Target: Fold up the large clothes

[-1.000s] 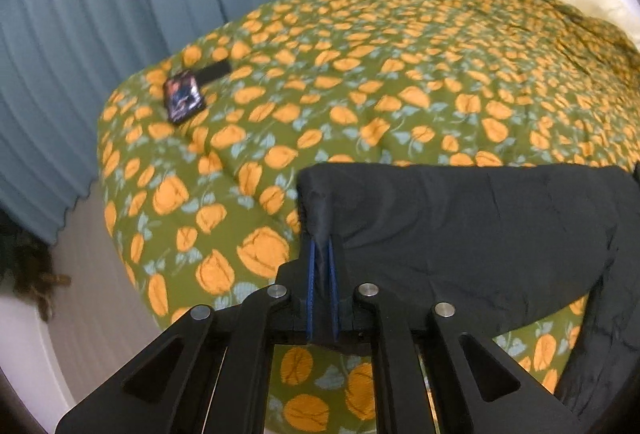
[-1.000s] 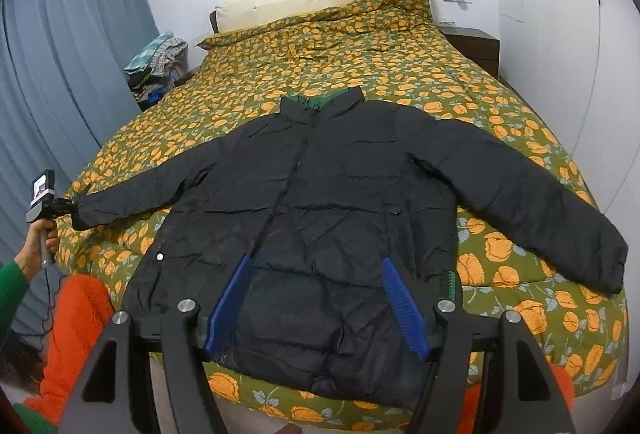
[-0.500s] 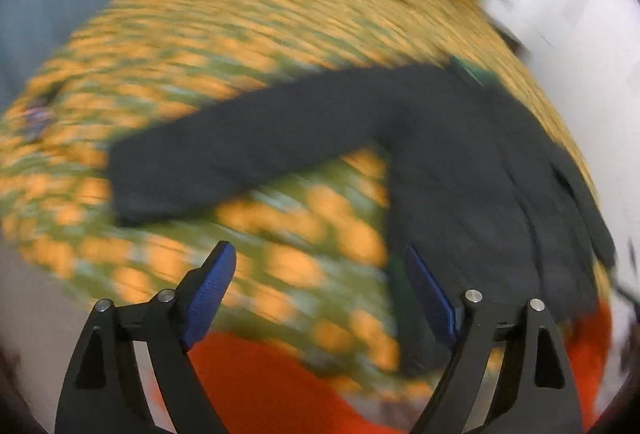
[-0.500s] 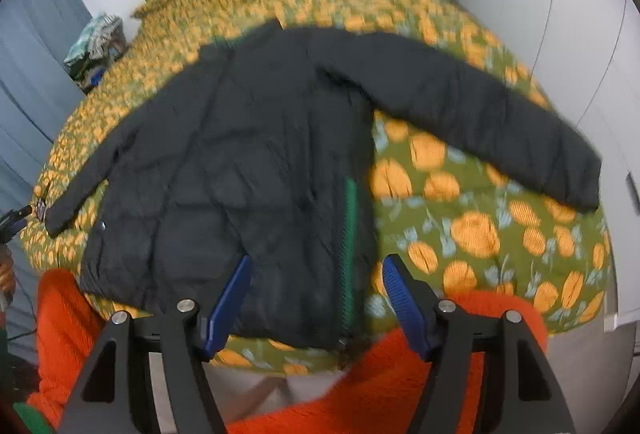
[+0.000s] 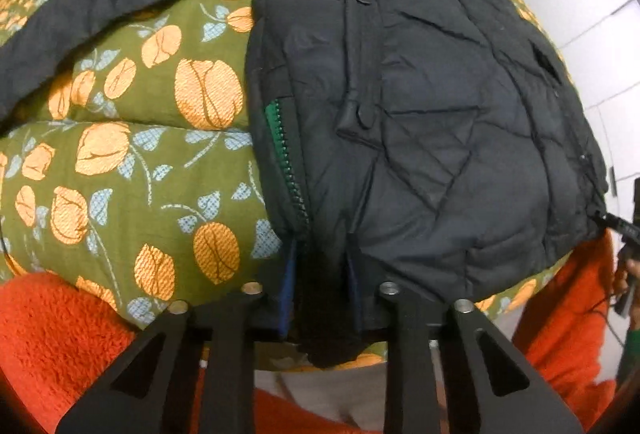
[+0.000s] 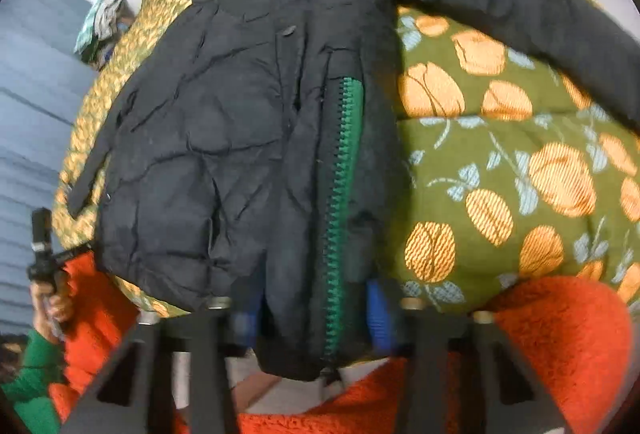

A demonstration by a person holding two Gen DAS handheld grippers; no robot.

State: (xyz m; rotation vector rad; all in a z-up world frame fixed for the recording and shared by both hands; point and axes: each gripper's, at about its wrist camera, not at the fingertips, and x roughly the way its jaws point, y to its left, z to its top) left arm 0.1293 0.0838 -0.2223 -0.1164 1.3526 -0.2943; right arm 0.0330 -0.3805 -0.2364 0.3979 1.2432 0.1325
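Note:
A large black quilted jacket point(image 5: 432, 105) with a green zipper point(image 5: 284, 149) lies spread on the floral bed. My left gripper point(image 5: 320, 286) is closed down on the jacket's bottom hem at its left side, hem fabric bunched between the blue pads. My right gripper point(image 6: 316, 310) is closed on the hem at the jacket's point(image 6: 208, 137) right side, with the green zipper point(image 6: 340, 193) running down between its fingers. One sleeve point(image 5: 100, 1) stretches out left, the other sleeve point(image 6: 520, 5) out right.
The green bedspread with orange flowers point(image 5: 132, 161) covers the bed; it also shows in the right wrist view point(image 6: 512, 173). Orange fleece clothing point(image 5: 52, 334) is at the near edge. Blue curtains point(image 6: 28, 105) and a pile of clothes point(image 6: 104, 21) are at the left.
My left gripper let go of the sleeve cuff, swung to the jacket's bottom hem and closed on it. My right gripper moved down to the hem's other side and closed on it.

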